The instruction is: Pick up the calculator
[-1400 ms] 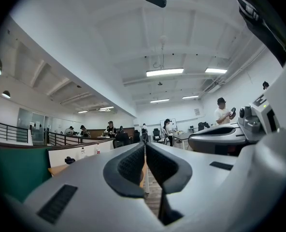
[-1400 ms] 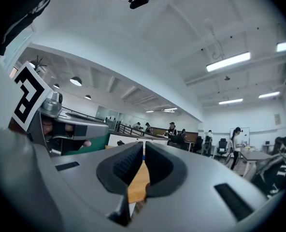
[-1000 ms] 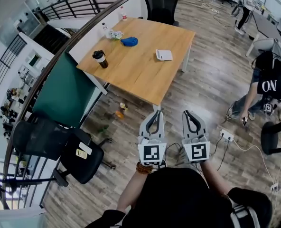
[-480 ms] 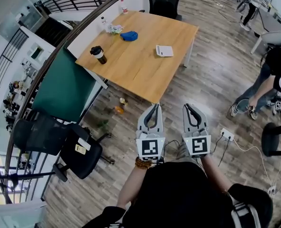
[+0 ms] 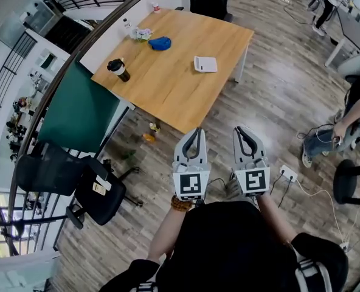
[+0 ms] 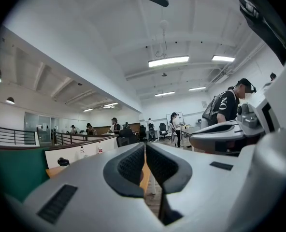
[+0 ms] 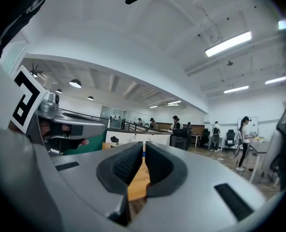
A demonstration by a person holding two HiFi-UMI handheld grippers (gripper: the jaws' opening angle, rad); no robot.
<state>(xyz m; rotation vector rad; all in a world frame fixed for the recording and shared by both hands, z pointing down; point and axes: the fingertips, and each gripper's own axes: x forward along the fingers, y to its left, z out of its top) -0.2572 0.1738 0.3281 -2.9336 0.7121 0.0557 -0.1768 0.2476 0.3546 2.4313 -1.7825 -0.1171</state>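
**Fingers closed and empty, calculator well ahead**
The left gripper (image 5: 197,132) and right gripper (image 5: 239,131) sat level, side by side, fingers nearly together on nothing. Far beyond them the calculator (image 5: 205,64) lay flat on the surface (image 5: 168,87). It was probably light, rigid and slick-cased, best pinched across its long edges.

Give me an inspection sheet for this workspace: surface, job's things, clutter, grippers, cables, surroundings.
Surface: wooden table, few items on it.
Job's things: white calculator lying flat near the table's right edge, untouched.
Clutter: blue object, coffee cup, bottle at the far edge; small litter on the floor.
Grippers: left hand-held gripper and right hand-held gripper both shut, empty, short of the table.
Cables: power strip with white cable on the floor.
Surroundings: black office chair, green partition, person at right.
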